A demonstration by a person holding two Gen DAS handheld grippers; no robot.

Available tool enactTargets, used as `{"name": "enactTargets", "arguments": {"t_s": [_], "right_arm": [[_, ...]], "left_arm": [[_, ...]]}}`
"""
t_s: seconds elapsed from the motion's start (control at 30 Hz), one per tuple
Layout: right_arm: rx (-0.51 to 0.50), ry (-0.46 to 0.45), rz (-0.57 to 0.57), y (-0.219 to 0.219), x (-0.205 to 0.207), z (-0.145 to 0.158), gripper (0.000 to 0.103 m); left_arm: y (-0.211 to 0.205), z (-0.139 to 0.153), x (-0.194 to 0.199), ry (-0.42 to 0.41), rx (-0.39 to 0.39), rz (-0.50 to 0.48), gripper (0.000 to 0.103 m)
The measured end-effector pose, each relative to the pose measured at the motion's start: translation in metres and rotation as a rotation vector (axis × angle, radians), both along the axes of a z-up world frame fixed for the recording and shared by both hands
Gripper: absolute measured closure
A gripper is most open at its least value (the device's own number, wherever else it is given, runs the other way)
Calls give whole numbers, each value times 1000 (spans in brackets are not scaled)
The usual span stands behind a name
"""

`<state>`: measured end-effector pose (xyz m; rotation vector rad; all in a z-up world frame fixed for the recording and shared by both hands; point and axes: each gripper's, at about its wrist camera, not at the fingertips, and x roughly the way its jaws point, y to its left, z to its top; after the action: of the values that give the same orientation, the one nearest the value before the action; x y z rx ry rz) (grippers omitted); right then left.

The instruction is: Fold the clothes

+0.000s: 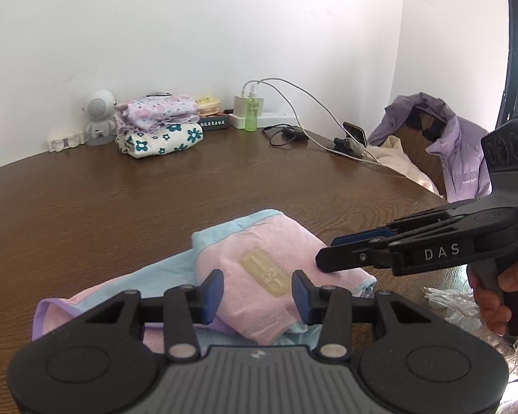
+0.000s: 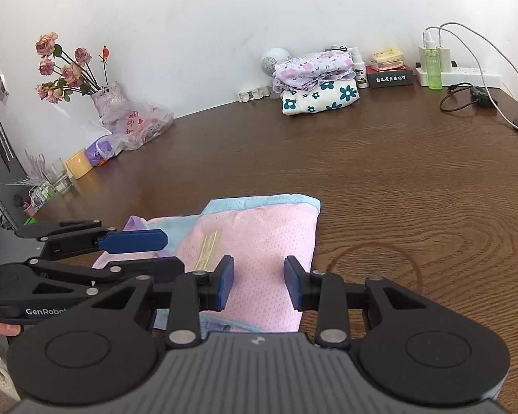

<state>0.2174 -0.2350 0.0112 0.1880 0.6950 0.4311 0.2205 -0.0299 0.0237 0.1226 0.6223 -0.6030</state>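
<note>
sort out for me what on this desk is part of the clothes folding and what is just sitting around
Part of the job:
- pink and light blue mesh garment, partly folded
- stack of folded floral clothes
- left claw, open
- right claw, open

Just lying about:
- green spray bottle
- white power strip
- dried roses in a vase
- purple puffer jacket
- white robot-shaped speaker

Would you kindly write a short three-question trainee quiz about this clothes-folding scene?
1. True or false: the pink and blue garment lies on the wooden table.
2. Which item tops the folded stack by the wall: A) purple-flowered cloth, B) a towel, C) jeans?
3. Fill in: both the left gripper and the right gripper have their jaws ____, gripping nothing.

Key: 1 true; 2 A; 3 open.
</note>
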Motion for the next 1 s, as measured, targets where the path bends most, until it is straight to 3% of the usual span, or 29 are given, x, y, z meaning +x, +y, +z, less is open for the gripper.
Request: {"name": "enactTargets", "arguments": {"t_s": [0.2,0.47,0.53,0.67,0.73,0.8,0.87,0.9,1.0], "right_arm": [[-59,-3,28,9,-3,-10,70],[-15,0,25,3,-3,-12,66],[40,12,-1,-8,-4,-11,48],[132,47,-62,-33,-6,-13,34],[169,66,-77,-42,-9,-15,22],[201,86,-79,-48,-13,-18,19],[224,102,-76,-51,-16,-20,10],[233,106,-74,-50,-18,-20,0],[235,103,-55,-45,-20,-20,0]], "left_arm": [[-6,-15,4,43,46,14,63],[-4,-14,1,34,50,32,61],[0,-10,-2,23,33,50,52],[10,-9,-5,28,3,102,42],[15,-9,-8,39,-18,119,26],[20,-7,-14,51,-57,148,11],[25,-6,-19,64,-102,176,7],[27,-5,-20,76,-126,185,4],[28,-3,-24,88,-168,183,3]]}}
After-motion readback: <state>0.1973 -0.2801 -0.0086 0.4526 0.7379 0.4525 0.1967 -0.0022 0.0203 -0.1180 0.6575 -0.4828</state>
